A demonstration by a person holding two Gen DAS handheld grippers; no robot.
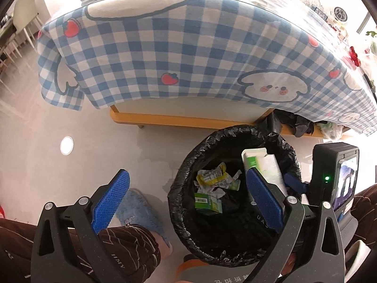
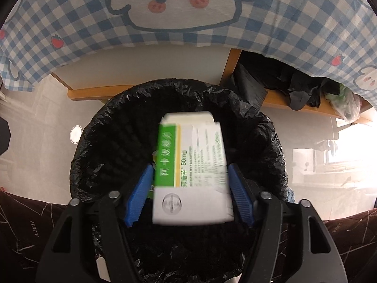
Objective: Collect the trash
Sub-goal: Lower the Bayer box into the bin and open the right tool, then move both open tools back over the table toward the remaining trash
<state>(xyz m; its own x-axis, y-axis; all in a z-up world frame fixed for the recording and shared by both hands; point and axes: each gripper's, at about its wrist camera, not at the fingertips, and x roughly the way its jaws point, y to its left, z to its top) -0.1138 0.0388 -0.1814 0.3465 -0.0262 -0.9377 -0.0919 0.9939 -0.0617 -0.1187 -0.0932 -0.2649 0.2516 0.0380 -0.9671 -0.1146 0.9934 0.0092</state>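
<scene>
Left wrist view: the left gripper [image 1: 186, 202] stands with its jaws spread wide and nothing between them, hanging over the floor and the left rim of the trash bin [image 1: 181, 176], which fills the lower centre of the frame. Crumpled wrappers [image 1: 213, 176] and a small green carton [image 1: 208, 204] already lie at the bottom of the black liner. At the right edge of the bin the medicine box [image 1: 256, 162] stands over the opening, partly hidden behind the left gripper's right finger. A blue slipper [image 1: 139, 212] sits on the floor just left of the bin. The checked tablecloth [image 1: 188, 47] hangs over the tabletop across the upper frame.

Right wrist view: the right gripper [image 2: 189, 193] points down into the bin [image 2: 94, 129], with the medicine box [image 2: 192, 165] between its blue pads. The box is blurred and a sliver of gap shows at each side, so I judge the jaws parted and the box slipping free rather than clamped.

Risks, as I judge them: the box is long and sits toward the near wall of the bin, so if it catches a pad on the way out it could tip and lodge on the rim or fall outside. The loose liner edge could also snag a finger when the gripper lifts, dragging the bag off the rim.
</scene>
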